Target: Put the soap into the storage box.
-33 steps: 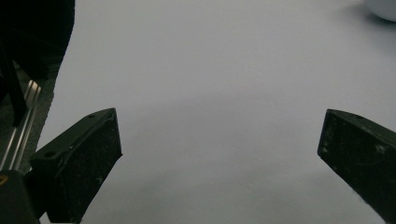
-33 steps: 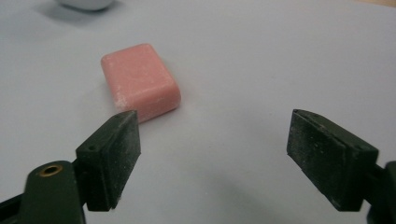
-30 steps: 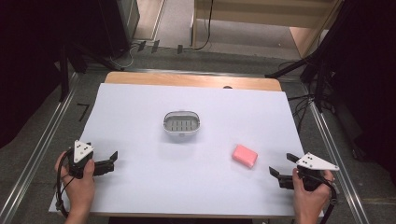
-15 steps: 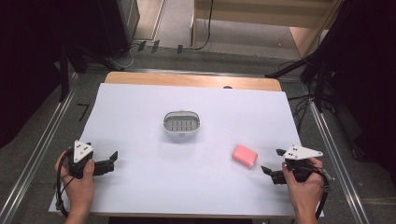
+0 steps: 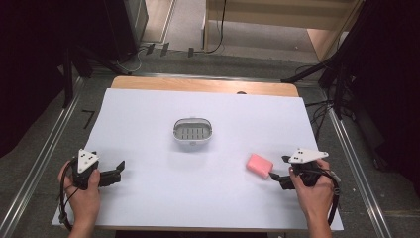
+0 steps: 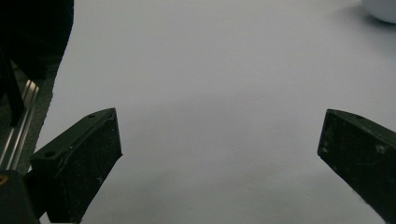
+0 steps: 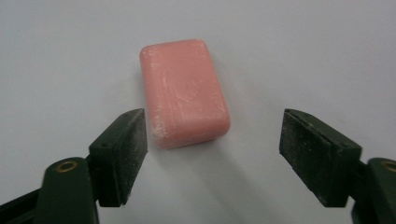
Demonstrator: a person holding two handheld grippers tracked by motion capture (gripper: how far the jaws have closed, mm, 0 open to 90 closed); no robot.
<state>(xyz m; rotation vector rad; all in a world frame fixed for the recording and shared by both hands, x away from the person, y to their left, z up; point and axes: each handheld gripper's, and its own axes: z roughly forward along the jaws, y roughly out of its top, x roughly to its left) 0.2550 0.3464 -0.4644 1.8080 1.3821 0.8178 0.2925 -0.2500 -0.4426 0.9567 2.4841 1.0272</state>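
A pink bar of soap [image 5: 259,164] lies flat on the white table [image 5: 208,198], right of the middle. My right gripper [image 5: 277,169] is open just to the soap's right, its jaws pointing at it. In the right gripper view the soap [image 7: 183,91] lies just ahead of the open gripper [image 7: 214,135], nearer the left jaw, with nothing between the jaws. A small oval soap dish [image 5: 192,131] with a slotted bottom stands at the table's middle. My left gripper [image 5: 119,170] rests open near the front left edge, and its own view has the gripper [image 6: 219,144] over bare table.
A wooden strip [image 5: 203,85] runs along the table's far edge. Metal rails [image 5: 47,153] flank the table on both sides, and cables lie on the floor behind. The soap dish's rim [image 6: 380,9] peeks in at the top right of the left gripper view.
My right gripper has moved left along the table toward the pink soap and now sits right next to it. The left gripper has stayed put.
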